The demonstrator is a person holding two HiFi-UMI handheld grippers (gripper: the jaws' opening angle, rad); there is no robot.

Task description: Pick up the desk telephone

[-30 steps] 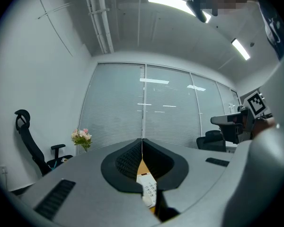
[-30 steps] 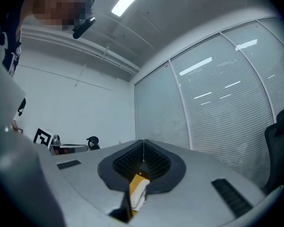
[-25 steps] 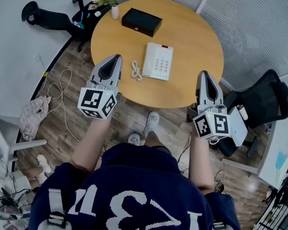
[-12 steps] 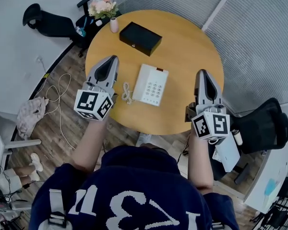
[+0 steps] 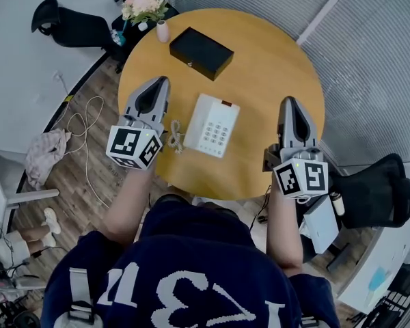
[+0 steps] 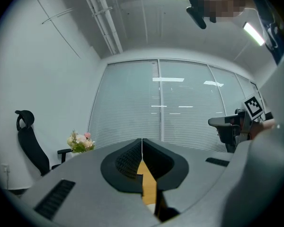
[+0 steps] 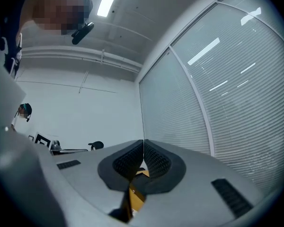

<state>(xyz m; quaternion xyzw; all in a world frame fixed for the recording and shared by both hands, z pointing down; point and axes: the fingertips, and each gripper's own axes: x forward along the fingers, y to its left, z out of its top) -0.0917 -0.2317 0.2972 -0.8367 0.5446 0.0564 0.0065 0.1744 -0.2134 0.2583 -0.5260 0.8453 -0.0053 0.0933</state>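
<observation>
A white desk telephone point(image 5: 212, 125) with a coiled cord point(image 5: 174, 136) on its left lies on the round wooden table point(image 5: 260, 67), near the front edge. My left gripper point(image 5: 162, 82) is held above the table's left part, left of the phone, jaws shut and empty. My right gripper point(image 5: 288, 102) hangs over the table's right part, right of the phone, also shut with nothing in it. In both gripper views the jaws point(image 6: 142, 141) point(image 7: 143, 142) point level at the blinds and the phone is out of sight.
A black box point(image 5: 202, 53) lies behind the phone. A small pink vase point(image 5: 163, 31) stands at the table's far left edge, flowers point(image 5: 141, 7) beyond it. Black office chairs point(image 5: 72, 27) point(image 5: 376, 193) stand left and right. A cable point(image 5: 82, 125) and cloth point(image 5: 46, 157) lie on the floor.
The person has stepped up to the table. Both grippers, earlier at its front edge, now hang over the tabletop either side of the phone. Jaws stayed shut.
</observation>
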